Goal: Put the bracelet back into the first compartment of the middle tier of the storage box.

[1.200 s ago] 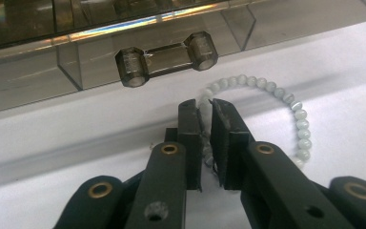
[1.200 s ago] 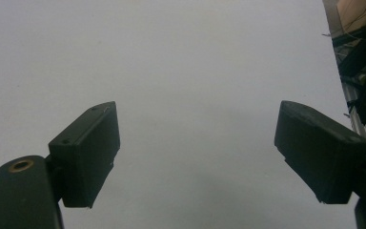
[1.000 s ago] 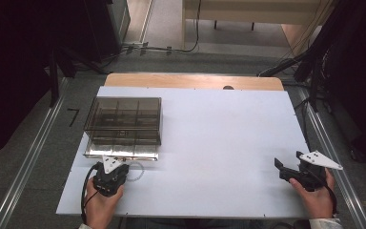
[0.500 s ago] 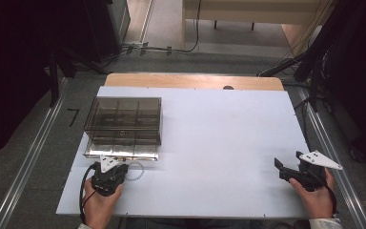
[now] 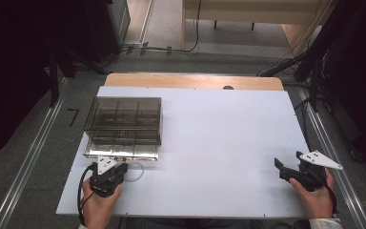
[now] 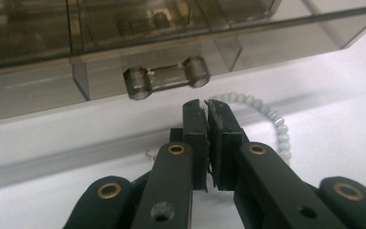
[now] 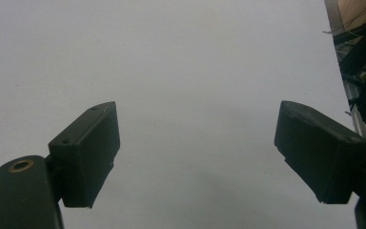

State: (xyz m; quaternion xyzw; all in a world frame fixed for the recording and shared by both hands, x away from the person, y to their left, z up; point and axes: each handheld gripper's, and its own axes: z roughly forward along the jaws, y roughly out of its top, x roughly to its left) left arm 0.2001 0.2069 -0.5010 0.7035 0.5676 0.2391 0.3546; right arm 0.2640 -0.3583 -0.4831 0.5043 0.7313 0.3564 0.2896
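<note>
A smoky transparent compartment box (image 5: pixel 124 121) sits on the left part of the white table (image 5: pixel 219 143), lid down. In the left gripper view its front wall (image 6: pixel 38 90) and latch tab (image 6: pixel 167 78) are just beyond the tips. A loop of pale beads (image 5: pixel 136 175) lies on the table before the box. My left gripper (image 5: pixel 122 168) points at the box front, and its jaws (image 6: pixel 205 106) are pressed together on one end of the bead string (image 6: pixel 262 110), which curves off to the right. My right gripper (image 5: pixel 280 167) rests near the right front corner, wide open (image 7: pixel 195 114) over bare table.
A wooden strip (image 5: pixel 195 81) borders the table's far edge. Metal rails (image 5: pixel 28 162) run along both sides on the floor. Cables and dark equipment (image 5: pixel 314 62) stand beyond the right edge.
</note>
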